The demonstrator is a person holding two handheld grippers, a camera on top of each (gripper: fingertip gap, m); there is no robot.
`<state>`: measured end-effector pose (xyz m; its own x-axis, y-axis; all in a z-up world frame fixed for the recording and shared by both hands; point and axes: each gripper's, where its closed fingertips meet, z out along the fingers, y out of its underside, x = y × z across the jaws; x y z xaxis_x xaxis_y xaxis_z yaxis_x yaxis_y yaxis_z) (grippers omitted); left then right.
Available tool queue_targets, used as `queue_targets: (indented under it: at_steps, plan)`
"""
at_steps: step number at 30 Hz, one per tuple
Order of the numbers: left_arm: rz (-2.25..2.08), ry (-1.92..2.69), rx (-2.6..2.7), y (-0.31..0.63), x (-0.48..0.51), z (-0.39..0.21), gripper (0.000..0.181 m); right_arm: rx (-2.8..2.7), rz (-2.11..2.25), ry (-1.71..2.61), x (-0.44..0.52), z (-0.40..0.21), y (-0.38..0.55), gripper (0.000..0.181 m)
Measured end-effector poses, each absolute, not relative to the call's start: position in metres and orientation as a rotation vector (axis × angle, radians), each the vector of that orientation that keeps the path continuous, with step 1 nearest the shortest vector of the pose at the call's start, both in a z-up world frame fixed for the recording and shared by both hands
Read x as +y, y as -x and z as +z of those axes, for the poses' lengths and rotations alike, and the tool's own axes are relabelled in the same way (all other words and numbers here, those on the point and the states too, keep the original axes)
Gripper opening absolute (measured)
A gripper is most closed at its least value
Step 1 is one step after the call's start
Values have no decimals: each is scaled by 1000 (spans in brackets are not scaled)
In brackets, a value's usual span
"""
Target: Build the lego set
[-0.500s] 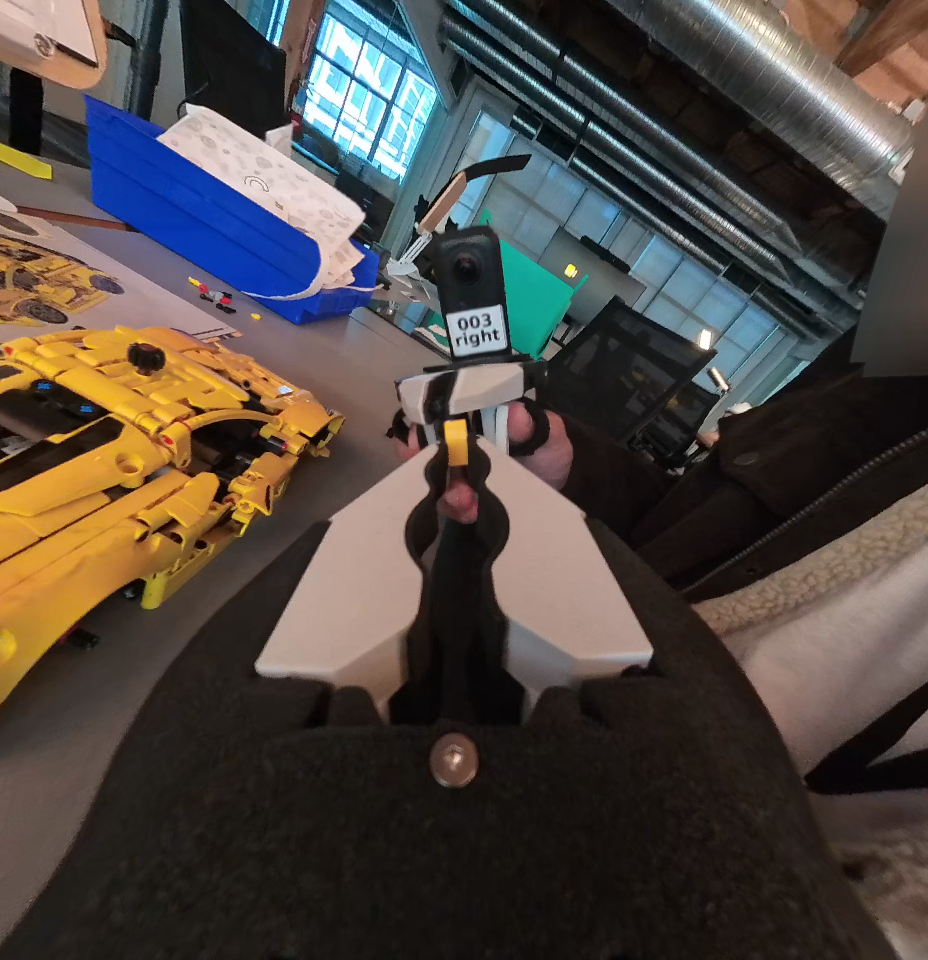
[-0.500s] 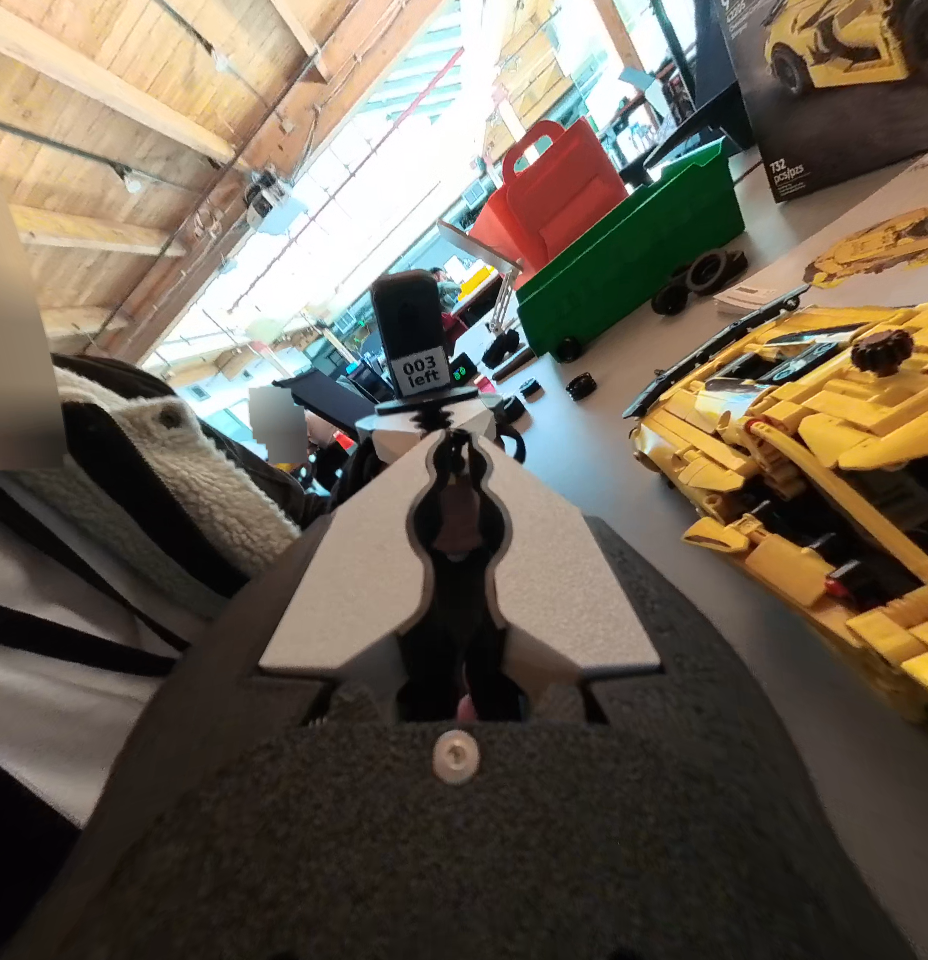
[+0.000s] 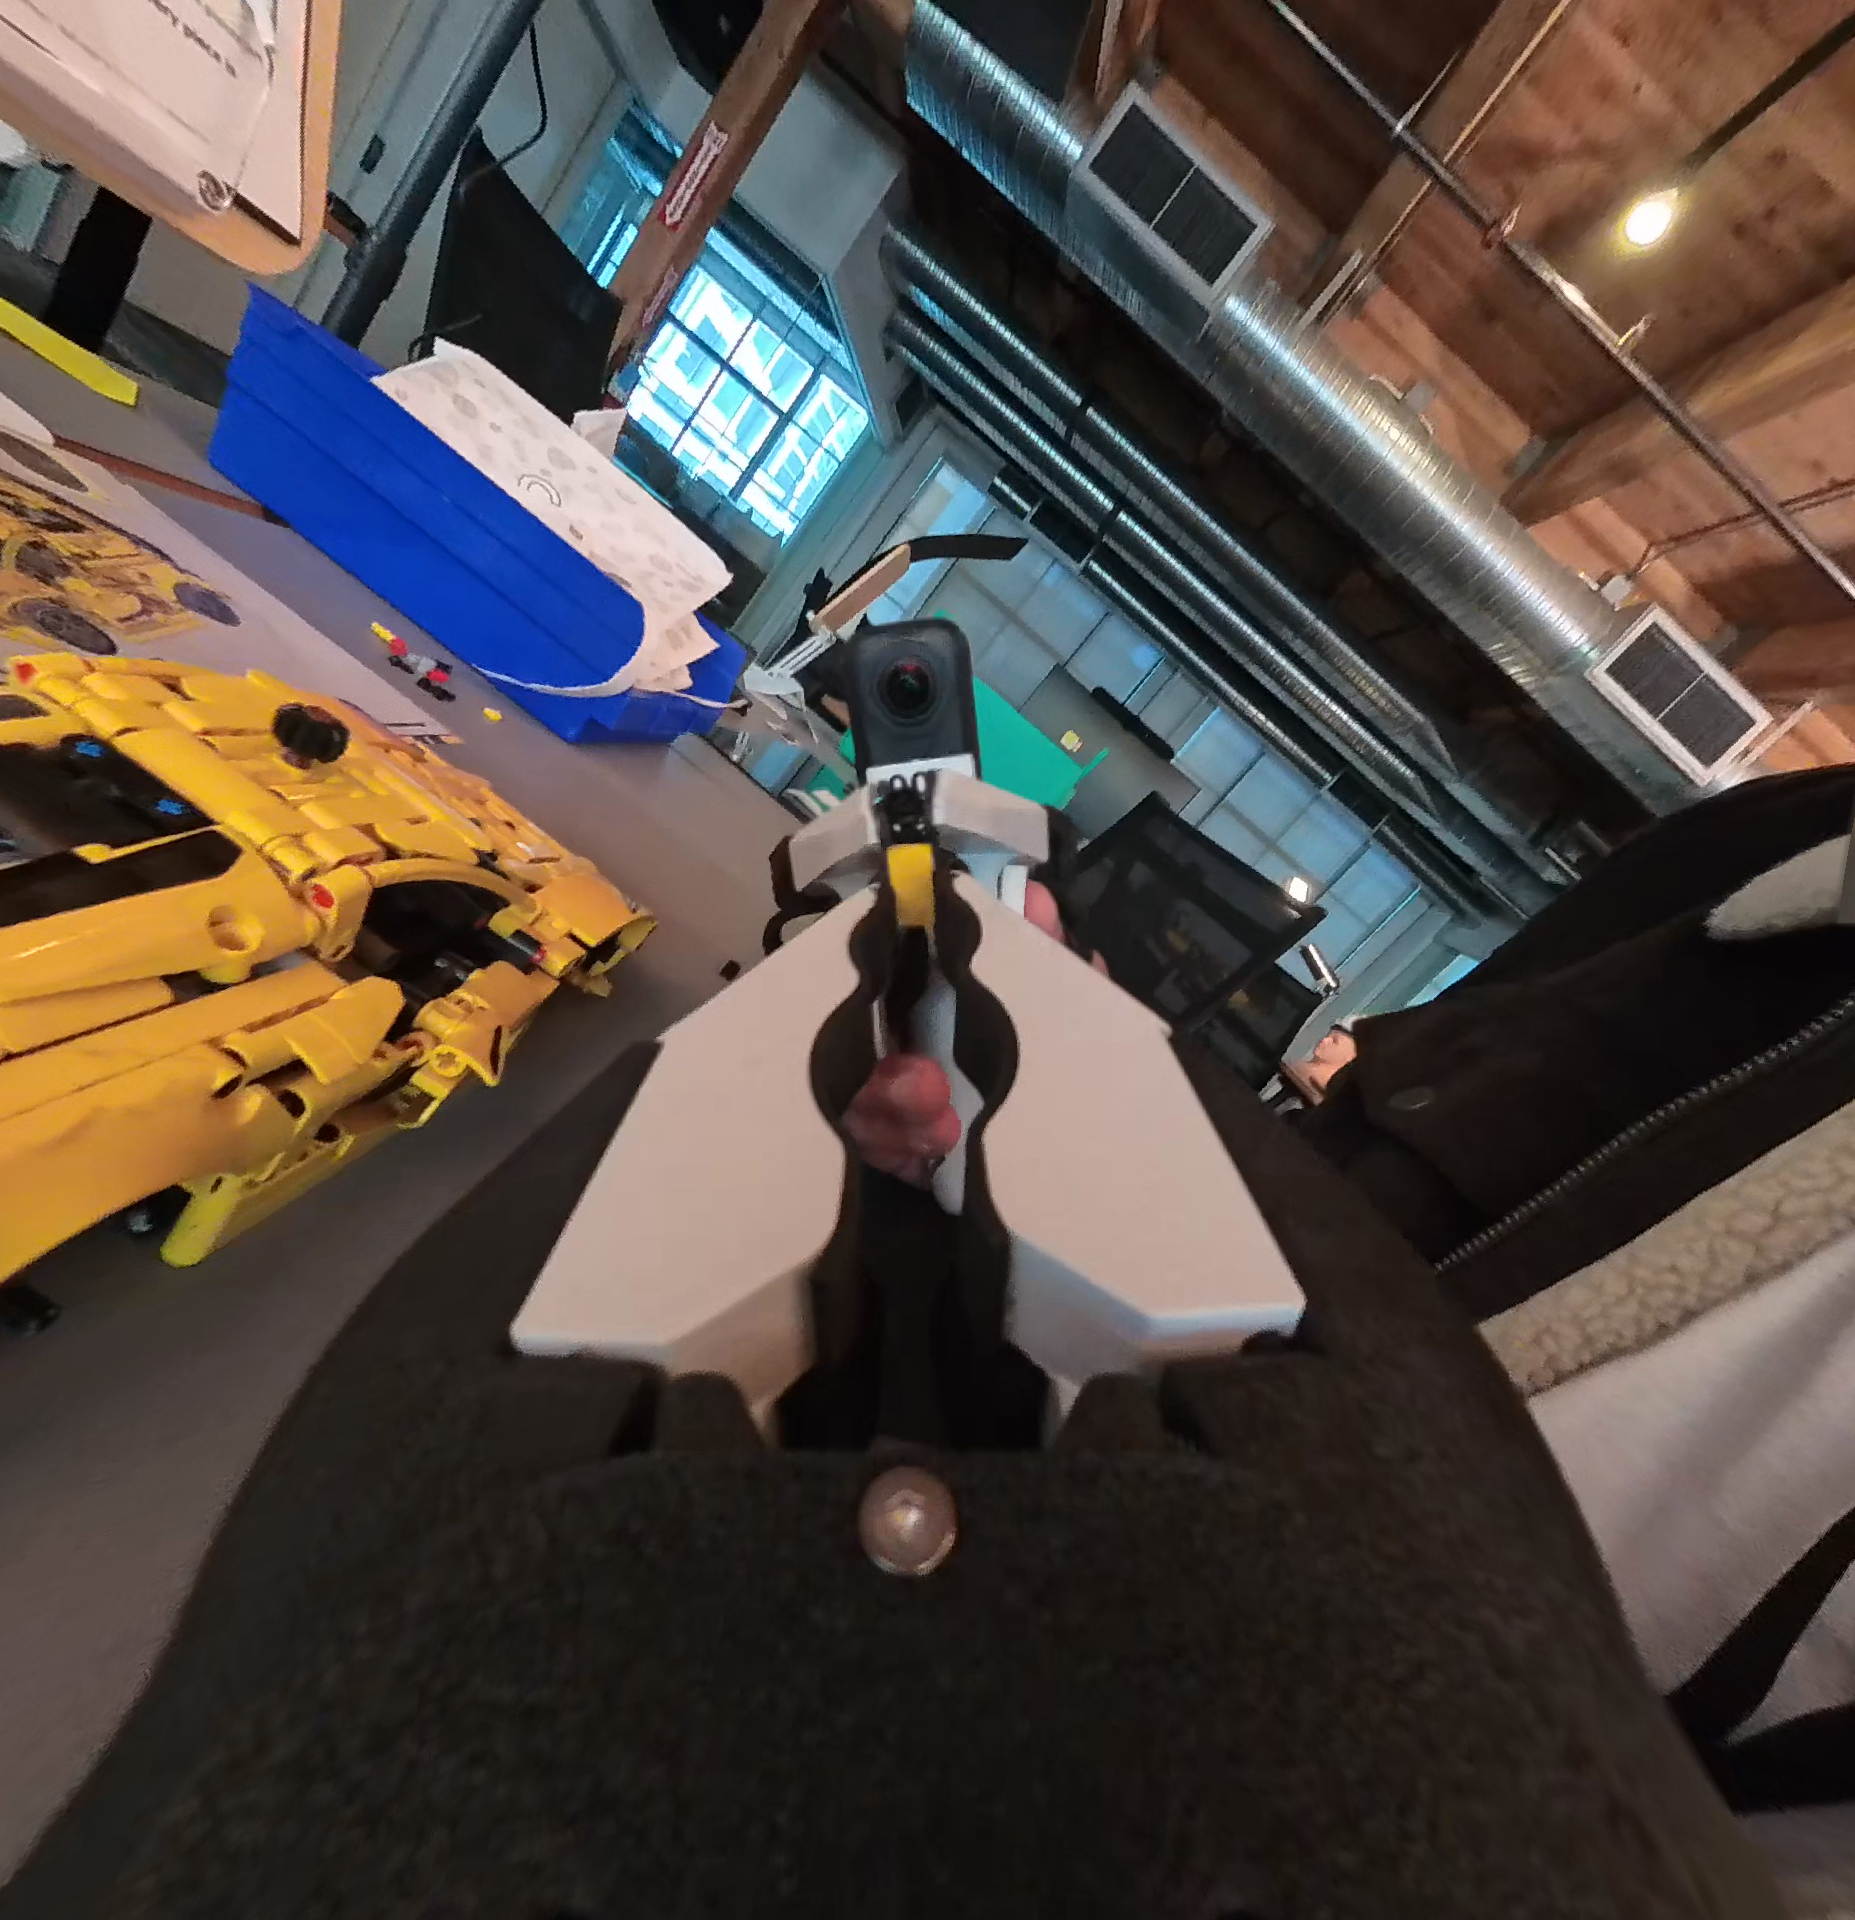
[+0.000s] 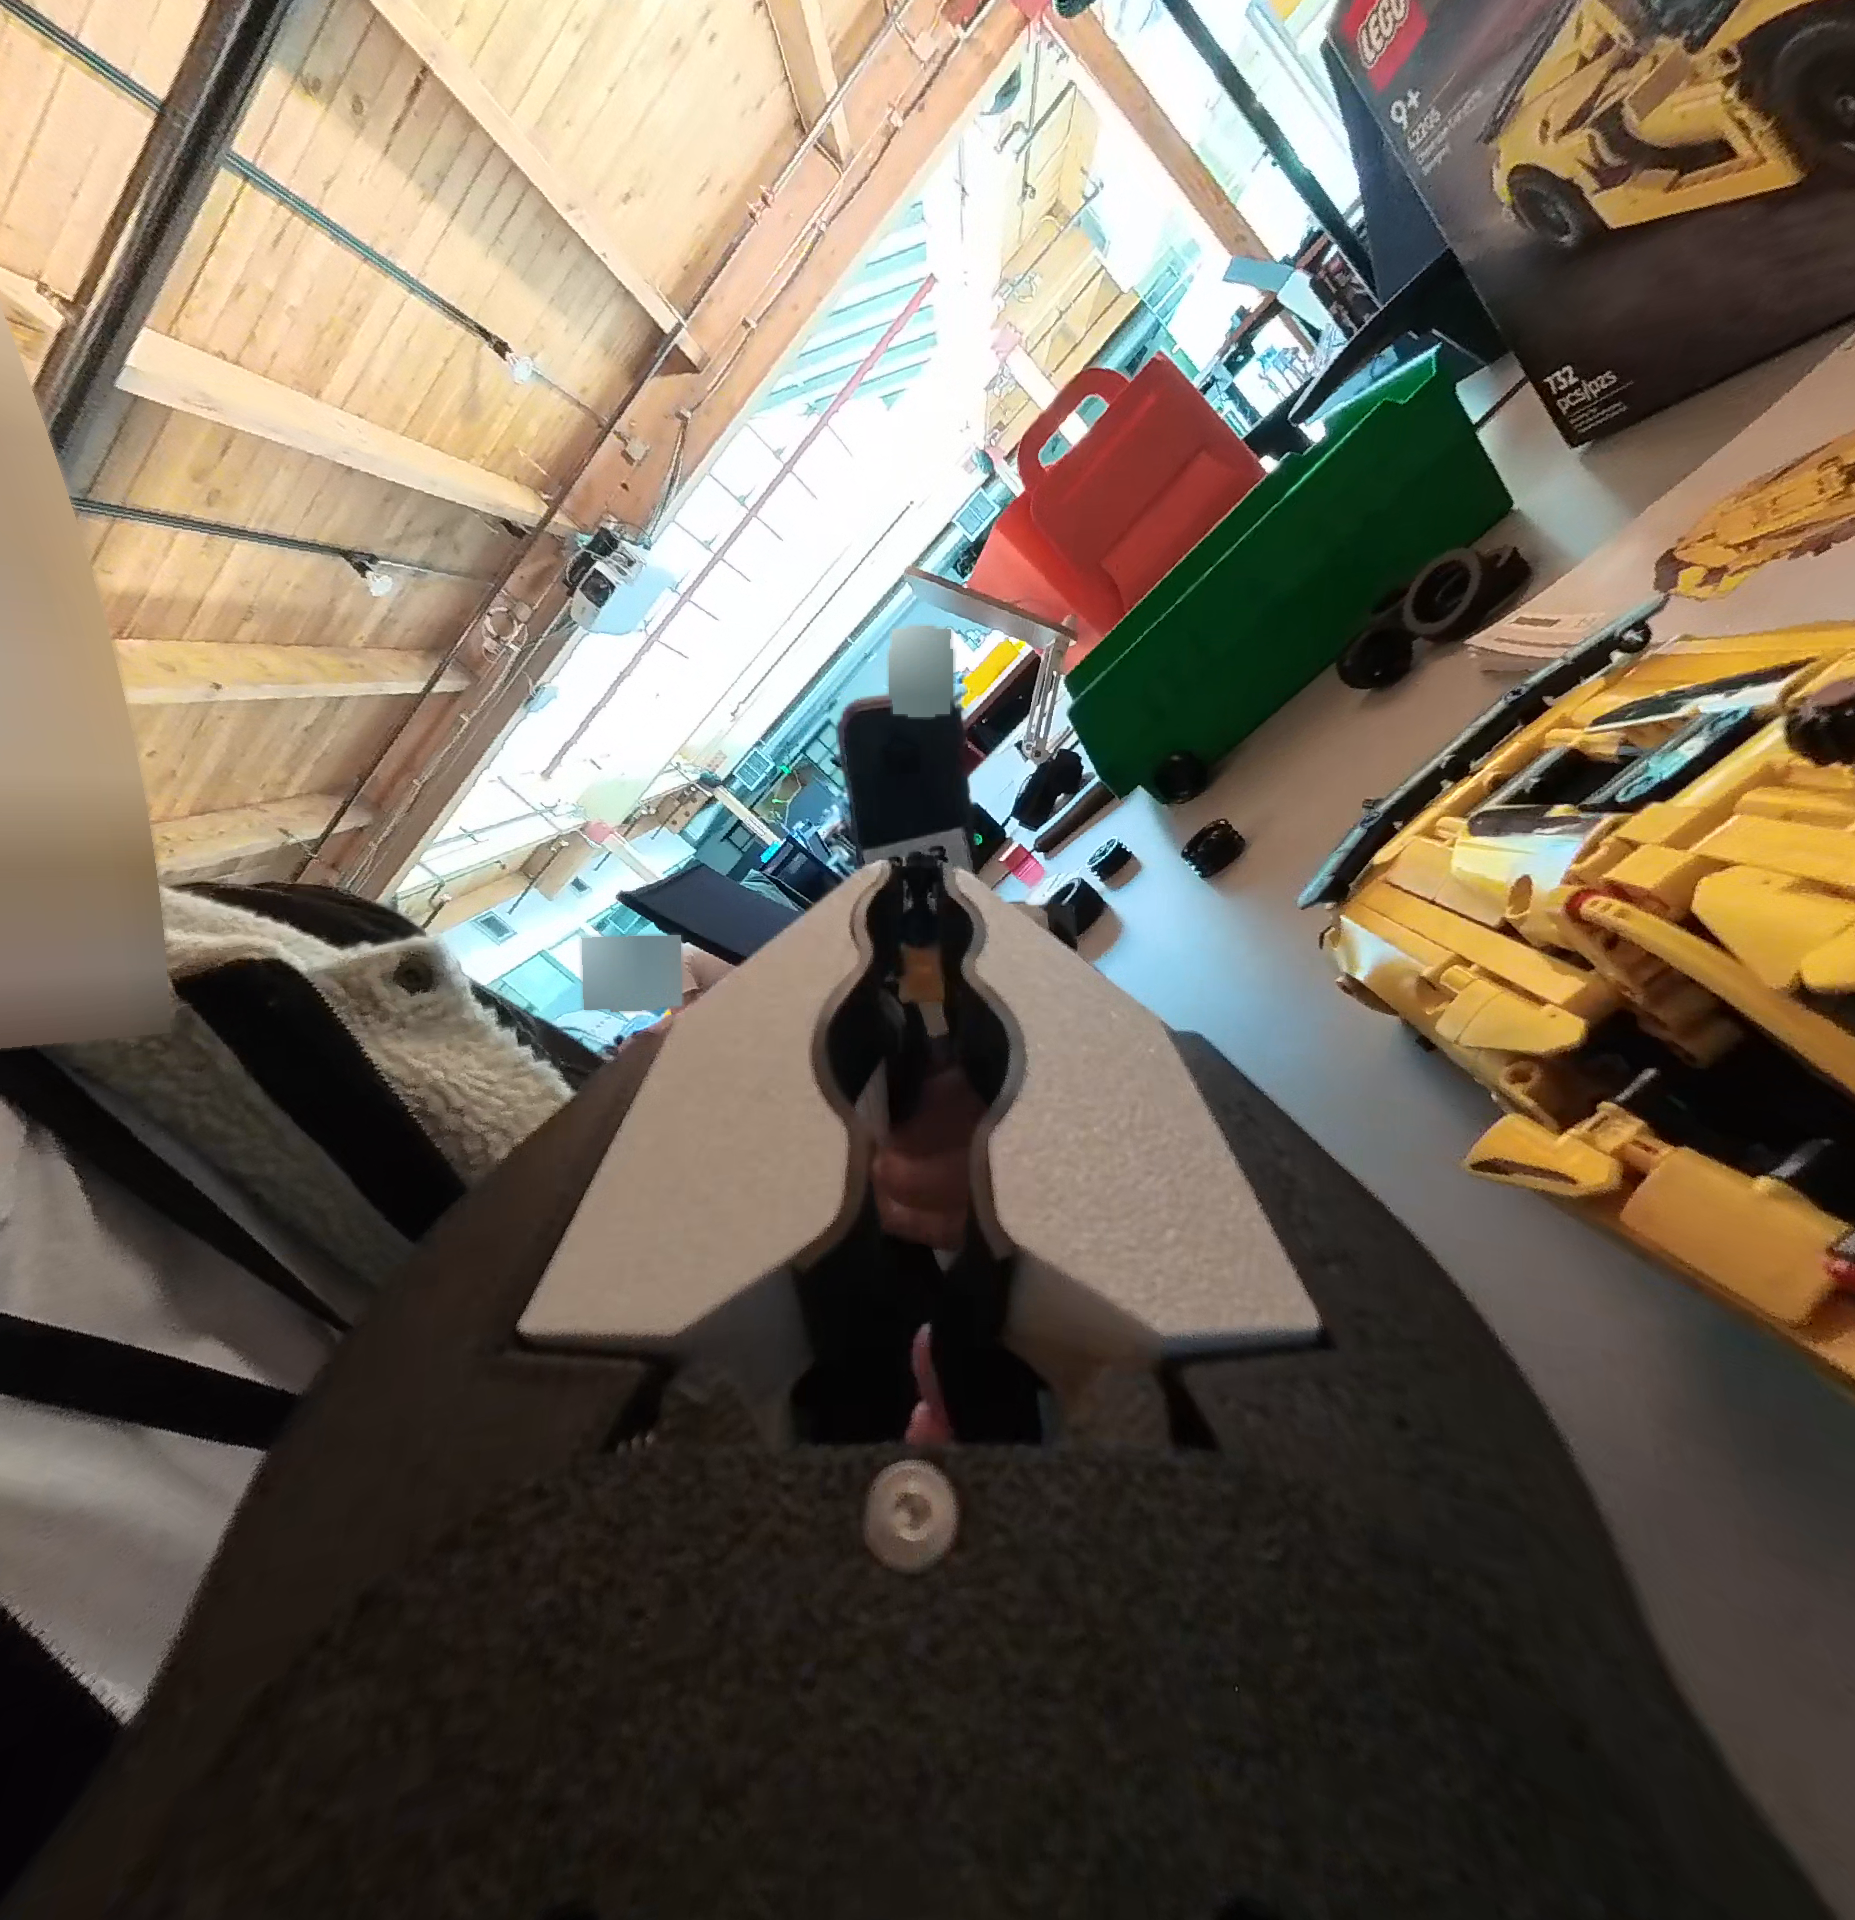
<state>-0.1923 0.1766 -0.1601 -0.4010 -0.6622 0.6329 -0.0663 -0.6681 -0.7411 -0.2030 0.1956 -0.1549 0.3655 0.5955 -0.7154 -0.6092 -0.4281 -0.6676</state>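
My left hand-held gripper [image 3: 910,914] and right hand-held gripper [image 4: 921,961], tip to tip, both pinch a small yellow piece [image 3: 910,883]: light, slippery, best gripped flat-sided.

We see the yellow lego car [image 3: 227,935] lying on the grey table [image 3: 611,790], mostly built, black knob on its roof. A small yellow piece [image 3: 910,883] sits between both grippers' tips.

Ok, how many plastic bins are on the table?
2. The blue bin sits behind the yellow lego car; the green bin stands past the loose black wheels. More may be hidden.
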Motion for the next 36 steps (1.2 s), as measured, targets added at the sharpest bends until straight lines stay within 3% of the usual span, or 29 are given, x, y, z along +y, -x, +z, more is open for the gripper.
queue_targets:
  at_steps: [36]
  plan:
    - [-2097,1286,1020,207,179,-144,6,-168,1452,1631,196,-139,220,8]
